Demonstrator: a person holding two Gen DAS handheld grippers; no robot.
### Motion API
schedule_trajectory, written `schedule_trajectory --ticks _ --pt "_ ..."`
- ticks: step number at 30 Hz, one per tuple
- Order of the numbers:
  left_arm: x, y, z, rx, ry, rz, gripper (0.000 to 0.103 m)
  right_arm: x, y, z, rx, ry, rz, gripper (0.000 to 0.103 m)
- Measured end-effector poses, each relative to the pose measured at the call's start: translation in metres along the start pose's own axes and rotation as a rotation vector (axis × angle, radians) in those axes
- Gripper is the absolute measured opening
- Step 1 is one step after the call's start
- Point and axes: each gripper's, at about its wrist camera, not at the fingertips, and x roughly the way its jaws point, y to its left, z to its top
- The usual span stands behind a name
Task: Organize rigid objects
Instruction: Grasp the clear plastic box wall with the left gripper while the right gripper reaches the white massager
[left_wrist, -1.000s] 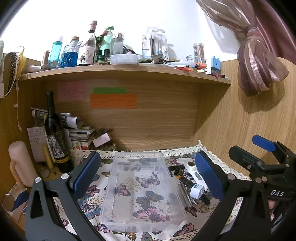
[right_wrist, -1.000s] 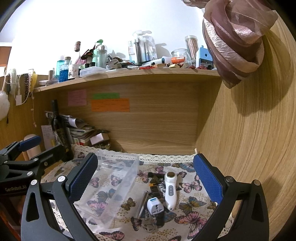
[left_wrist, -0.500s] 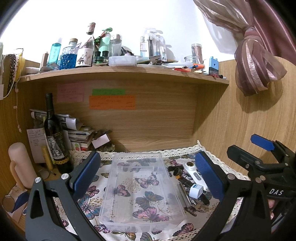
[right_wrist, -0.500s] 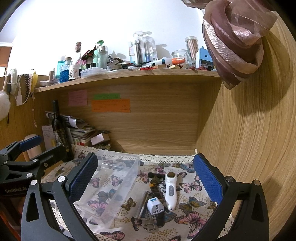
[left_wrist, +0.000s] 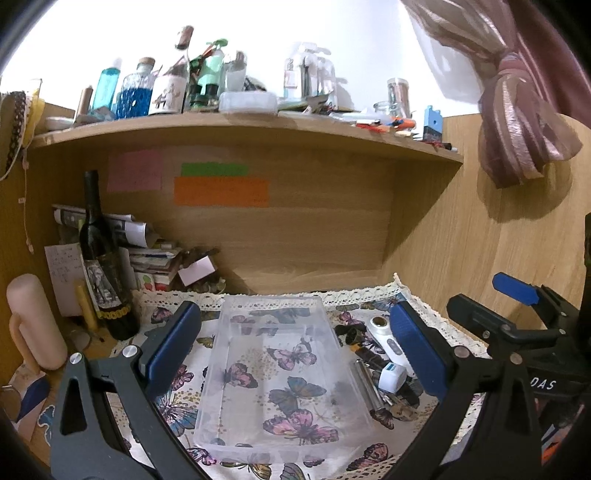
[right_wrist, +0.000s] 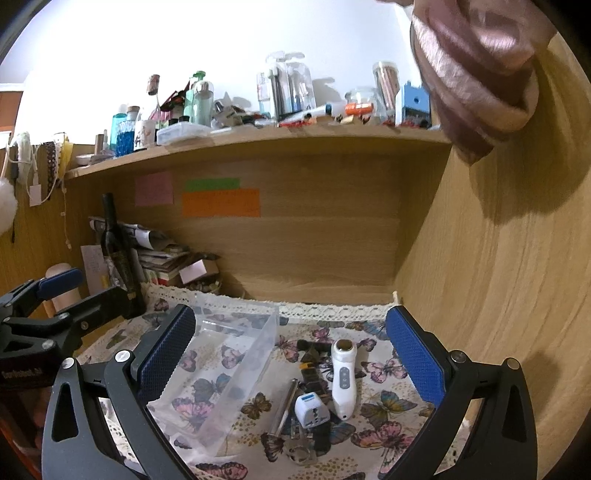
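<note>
A clear plastic bin (left_wrist: 284, 373) lies on the butterfly cloth (left_wrist: 177, 406), and it shows in the right wrist view (right_wrist: 225, 373) too. Right of it lies a pile of small objects: a white handheld device (right_wrist: 343, 376), a white plug adapter (right_wrist: 312, 410), a metal rod (right_wrist: 286, 404) and dark pieces (right_wrist: 314, 350). My left gripper (left_wrist: 293, 347) is open and empty above the bin. My right gripper (right_wrist: 291, 354) is open and empty above the pile. Each gripper shows in the other's view, the right one (left_wrist: 517, 325) and the left one (right_wrist: 55, 314).
A dark wine bottle (left_wrist: 105, 269) and stacked papers (left_wrist: 147, 258) stand at the back left, with a pink cylinder (left_wrist: 35, 328) beside them. A cluttered shelf (left_wrist: 240, 125) runs overhead. A wooden wall (right_wrist: 498, 277) closes the right side. A tied curtain (left_wrist: 517, 110) hangs top right.
Both grippers have shifted only slightly; the views are nearly the same. Nothing was picked up or released.
</note>
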Motion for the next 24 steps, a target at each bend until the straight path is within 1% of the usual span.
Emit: schedule_trajectory --ticks 2,3,4,6,7,8,9,10,11,12,14,16,17,18,20,23,24 --pt "0.007 0.006 0.000 -0.009 0.016 0.007 0.103 0.007 -0.003 -0.002 0.010 0.014 0.001 0.103" --pt "0.009 0.009 0.000 -0.013 0.023 0.013 0.098 0.012 -0.005 -0.002 0.014 0.021 -0.002 0.103" --pt "0.013 0.012 0.000 -0.015 0.033 0.020 0.087 0.015 -0.006 -0.003 0.018 0.027 -0.003 0.101" --pt "0.025 0.021 -0.001 -0.018 0.080 0.031 0.080 0.023 -0.011 -0.006 0.033 0.049 -0.002 0.093" --pt "0.030 0.025 -0.001 -0.025 0.099 0.027 0.080 0.029 -0.014 -0.007 0.039 0.070 0.002 0.088" --pt "0.037 0.032 -0.001 -0.036 0.125 0.026 0.078 0.032 -0.015 -0.008 0.045 0.082 0.004 0.085" --pt "0.043 0.036 -0.002 -0.042 0.142 0.029 0.075 0.038 -0.018 -0.010 0.052 0.103 0.006 0.083" --pt "0.050 0.043 -0.003 -0.046 0.166 0.040 0.070 0.041 -0.020 -0.011 0.056 0.115 0.004 0.079" --pt "0.055 0.046 -0.003 -0.046 0.181 0.049 0.068 0.045 -0.022 -0.013 0.060 0.129 -0.001 0.075" --pt "0.060 0.050 -0.004 -0.046 0.197 0.056 0.066 0.050 -0.024 -0.014 0.058 0.148 -0.010 0.073" --pt "0.074 0.060 -0.005 -0.045 0.242 0.067 0.064 0.058 -0.027 -0.017 0.053 0.176 -0.023 0.066" --pt "0.088 0.070 -0.008 -0.041 0.296 0.071 0.060 0.066 -0.029 -0.020 0.042 0.210 -0.041 0.061" --pt "0.094 0.072 -0.009 -0.036 0.318 0.073 0.055 0.069 -0.030 -0.021 0.039 0.219 -0.048 0.059" --pt "0.100 0.074 -0.011 -0.029 0.340 0.077 0.052 0.072 -0.031 -0.022 0.033 0.234 -0.058 0.058" --pt "0.113 0.078 -0.015 -0.005 0.389 0.083 0.050 0.078 -0.033 -0.024 0.026 0.258 -0.071 0.054" --pt "0.129 0.085 -0.022 -0.001 0.463 0.066 0.044 0.088 -0.040 -0.027 0.024 0.298 -0.091 0.049" --pt "0.135 0.089 -0.025 -0.007 0.491 0.062 0.041 0.091 -0.042 -0.028 0.025 0.313 -0.097 0.049"
